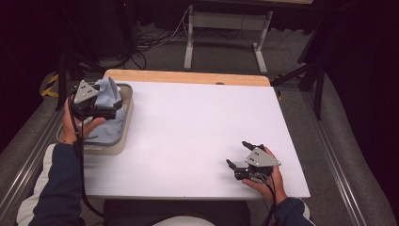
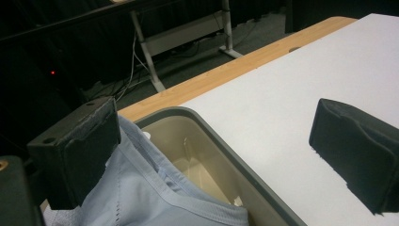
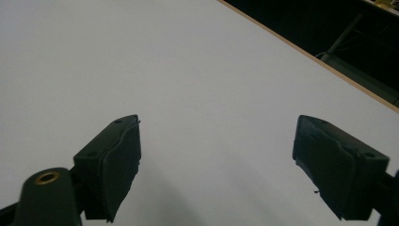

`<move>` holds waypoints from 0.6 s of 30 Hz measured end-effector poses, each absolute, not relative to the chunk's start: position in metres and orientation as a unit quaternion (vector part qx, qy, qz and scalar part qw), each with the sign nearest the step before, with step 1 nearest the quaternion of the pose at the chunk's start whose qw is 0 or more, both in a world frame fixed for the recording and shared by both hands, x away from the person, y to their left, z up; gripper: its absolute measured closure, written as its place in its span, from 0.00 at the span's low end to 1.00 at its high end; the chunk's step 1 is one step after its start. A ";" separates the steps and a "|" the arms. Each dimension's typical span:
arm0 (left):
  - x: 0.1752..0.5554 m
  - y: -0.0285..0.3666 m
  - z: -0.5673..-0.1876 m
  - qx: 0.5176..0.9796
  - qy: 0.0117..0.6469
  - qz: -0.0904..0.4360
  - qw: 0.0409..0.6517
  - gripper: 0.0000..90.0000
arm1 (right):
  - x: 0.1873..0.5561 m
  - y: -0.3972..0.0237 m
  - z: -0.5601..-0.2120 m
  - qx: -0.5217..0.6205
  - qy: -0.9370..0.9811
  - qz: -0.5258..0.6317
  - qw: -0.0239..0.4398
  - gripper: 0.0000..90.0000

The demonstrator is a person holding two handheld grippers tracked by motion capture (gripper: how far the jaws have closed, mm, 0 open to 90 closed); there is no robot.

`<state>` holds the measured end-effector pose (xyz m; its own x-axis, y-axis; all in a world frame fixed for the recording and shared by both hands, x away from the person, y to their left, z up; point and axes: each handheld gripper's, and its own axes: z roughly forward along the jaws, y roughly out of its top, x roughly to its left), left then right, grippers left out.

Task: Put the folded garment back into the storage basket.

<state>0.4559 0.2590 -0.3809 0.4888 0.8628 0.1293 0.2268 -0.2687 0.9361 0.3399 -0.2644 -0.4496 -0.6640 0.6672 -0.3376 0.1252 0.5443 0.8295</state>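
Note:
A light blue cloth (image 1: 109, 94) is heaped in a beige bin (image 1: 128, 123) with a grey rim at the table's left edge. My left gripper (image 1: 112, 106) hovers over the bin, open. In the left gripper view its jaws (image 2: 214, 136) stand wide apart; the cloth (image 2: 141, 197) lies against the left jaw's pad, while the other jaw hangs over the white table beyond the bin's rim (image 2: 235, 160). My right gripper (image 1: 237, 153) rests low over the white table near its front right corner, open. Nothing lies between its fingers in the right gripper view (image 3: 216, 155).
The white tabletop (image 1: 197, 122) has a wooden strip (image 1: 188, 76) along its far edge. Beyond it stand a grey desk frame (image 1: 226, 28) and loose cables on the floor. Metal rails run along both sides of the table.

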 end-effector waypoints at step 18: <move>0.418 0.242 -0.371 0.690 0.338 0.359 0.530 0.05 | 0.341 -0.268 -0.447 0.256 0.804 0.423 0.329 0.19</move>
<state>0.4177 0.2416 -0.3710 0.5140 0.8466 0.1379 0.0860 -0.2108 0.9737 0.3407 -0.2684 -0.4467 -0.6522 0.6904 -0.3131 0.1329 0.5107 0.8494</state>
